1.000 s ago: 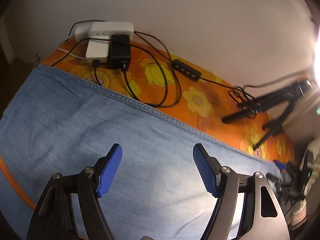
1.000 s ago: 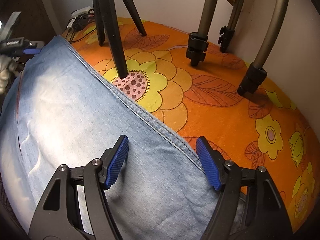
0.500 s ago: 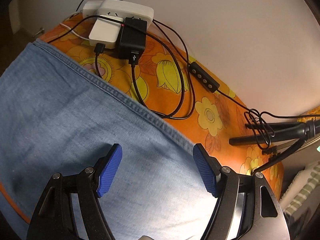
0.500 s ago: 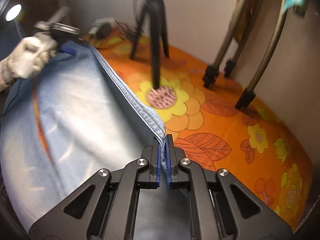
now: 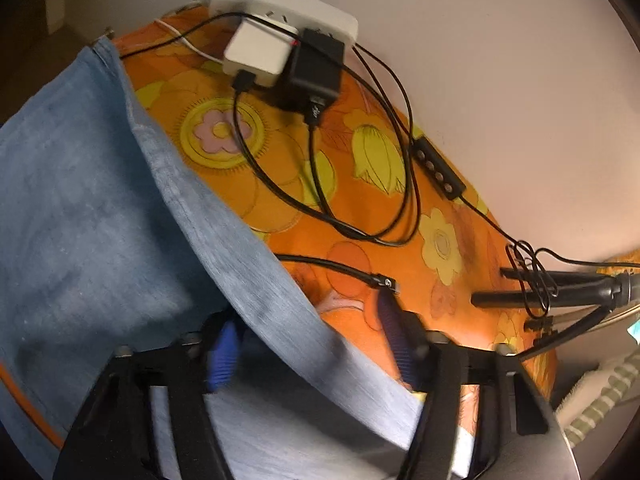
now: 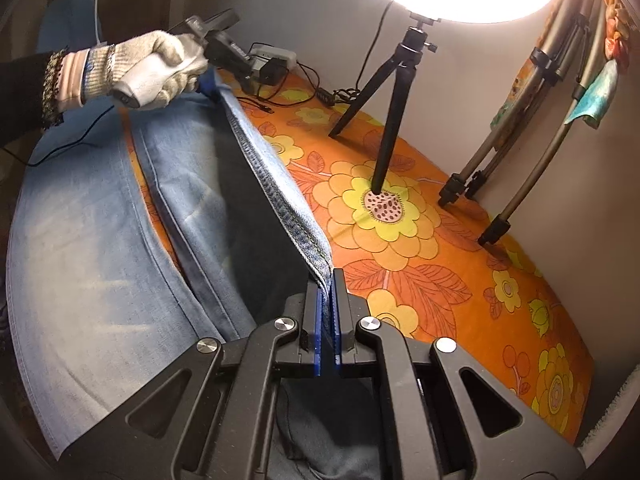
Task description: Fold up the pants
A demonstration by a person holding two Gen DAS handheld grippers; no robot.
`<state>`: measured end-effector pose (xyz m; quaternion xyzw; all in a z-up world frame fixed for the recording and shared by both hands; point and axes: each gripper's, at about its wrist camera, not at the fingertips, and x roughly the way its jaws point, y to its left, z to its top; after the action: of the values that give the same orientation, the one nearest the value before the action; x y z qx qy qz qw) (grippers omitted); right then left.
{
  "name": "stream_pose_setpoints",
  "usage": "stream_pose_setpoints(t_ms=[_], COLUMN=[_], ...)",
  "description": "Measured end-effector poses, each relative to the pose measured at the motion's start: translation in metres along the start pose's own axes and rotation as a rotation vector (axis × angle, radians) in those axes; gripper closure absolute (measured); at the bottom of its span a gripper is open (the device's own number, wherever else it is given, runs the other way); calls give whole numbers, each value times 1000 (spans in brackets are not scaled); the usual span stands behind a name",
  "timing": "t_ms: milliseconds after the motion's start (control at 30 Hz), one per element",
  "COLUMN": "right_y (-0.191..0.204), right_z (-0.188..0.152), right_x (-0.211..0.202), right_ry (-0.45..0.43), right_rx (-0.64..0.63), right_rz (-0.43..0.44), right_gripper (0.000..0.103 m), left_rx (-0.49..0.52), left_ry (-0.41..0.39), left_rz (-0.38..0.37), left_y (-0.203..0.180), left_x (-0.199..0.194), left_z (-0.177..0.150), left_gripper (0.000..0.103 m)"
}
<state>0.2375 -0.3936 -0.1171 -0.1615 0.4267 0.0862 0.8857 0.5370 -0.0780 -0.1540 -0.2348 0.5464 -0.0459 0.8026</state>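
Left wrist view: your left gripper [image 5: 308, 344] stands with jaws still apart, blue pads either side of the pants [image 5: 92, 216] edge, which runs diagonally between them from upper left to lower right; the frame is blurred, so you cannot confirm contact. The denim lies mostly left of the jaws; the orange flowered cloth [image 5: 352, 184] lies right, with a power strip [image 5: 288, 12] and cables [image 5: 360, 216] near the wall. Right wrist view: your right gripper [image 6: 328, 320] has its jaws pinched narrow on the seamed edge of the pants [image 6: 80, 248], lifted off the cloth [image 6: 460, 280]. The edge runs taut, straight away from these jaws toward your gloved left hand [image 6: 156, 68] at the far end. The long axis lies along that line; the other leg lies flat to the left. Judgement: the coming move carries this raised edge leftward over the flat leg, and the right gripper has the firmer hold. A tripod [image 6: 396, 92] stands right, clear of the swing.
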Motion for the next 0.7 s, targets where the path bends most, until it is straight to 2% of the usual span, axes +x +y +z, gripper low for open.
stream_pose_setpoints(t_ms=[33, 133, 167, 333, 500, 700], right_y=[0, -1, -2, -2, 1, 17], right_z=[1, 3, 3, 6, 13, 17], right_x=[0, -2, -3, -5, -22, -57], right_ry=[-1, -11, -14, -13, -13, -12], right_rx=[5, 19, 21, 32, 30, 36], right_rz=[-2, -9, -13, -25, -30, -40], right_gripper=[98, 98, 98, 98, 98, 99], left_rx=[-7, -10, -2, 34, 94, 119], left_ry=[-11, -25, -43, -105, -193, -249], left_rz=[0, -13, -9, -30, -46, -98], left_y=[3, 8, 10, 9, 7, 24], left_x=[-1, -1, -3, -17, -59, -117], left_z=[0, 1, 1, -3, -15, -40], left_gripper=[58, 88, 94, 98, 98, 98])
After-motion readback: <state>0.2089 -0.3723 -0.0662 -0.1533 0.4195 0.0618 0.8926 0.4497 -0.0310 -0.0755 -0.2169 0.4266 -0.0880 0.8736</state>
